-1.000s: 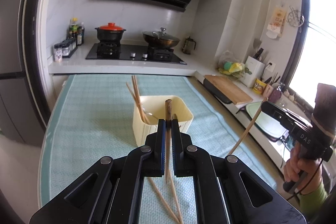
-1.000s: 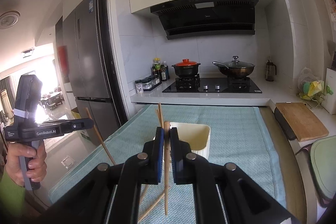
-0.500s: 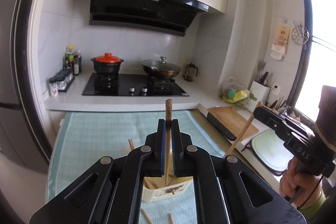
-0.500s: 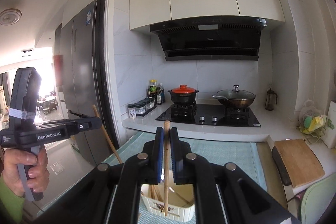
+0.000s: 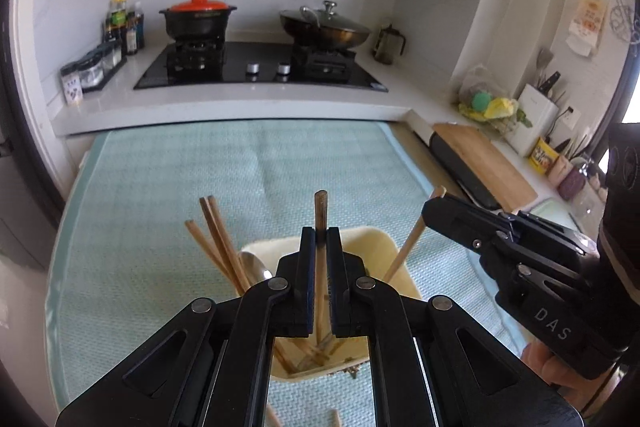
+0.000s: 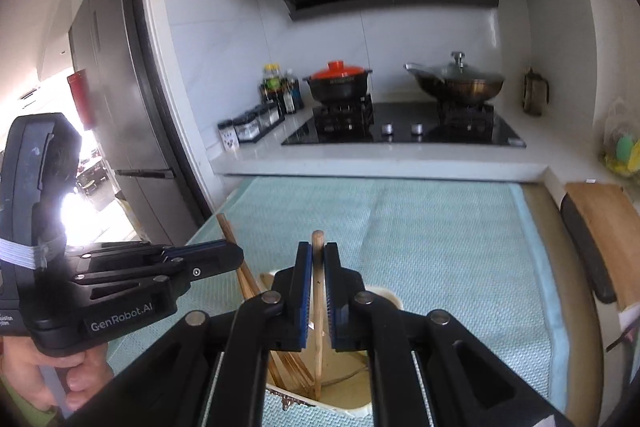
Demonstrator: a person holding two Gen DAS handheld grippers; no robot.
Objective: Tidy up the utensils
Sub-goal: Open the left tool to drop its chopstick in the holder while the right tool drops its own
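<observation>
A cream utensil box stands on the teal mat, with several wooden chopsticks and a metal spoon leaning in it. My left gripper is shut on a dark-tipped chopstick whose lower end reaches down into the box. My right gripper is shut on a lighter chopstick, its lower end also inside the box. Each gripper shows in the other's view: the right one at the right, the left one at the left.
Behind the mat runs a white counter with a black hob, a red-lidded pot and a lidded wok. A wooden cutting board lies to the right. A loose chopstick end lies on the mat near me. A fridge stands at the left.
Both grippers have moved forward and down over the box, each still clamped on its chopstick. The chopsticks' lower ends now sit inside the box instead of above the mat in front of it.
</observation>
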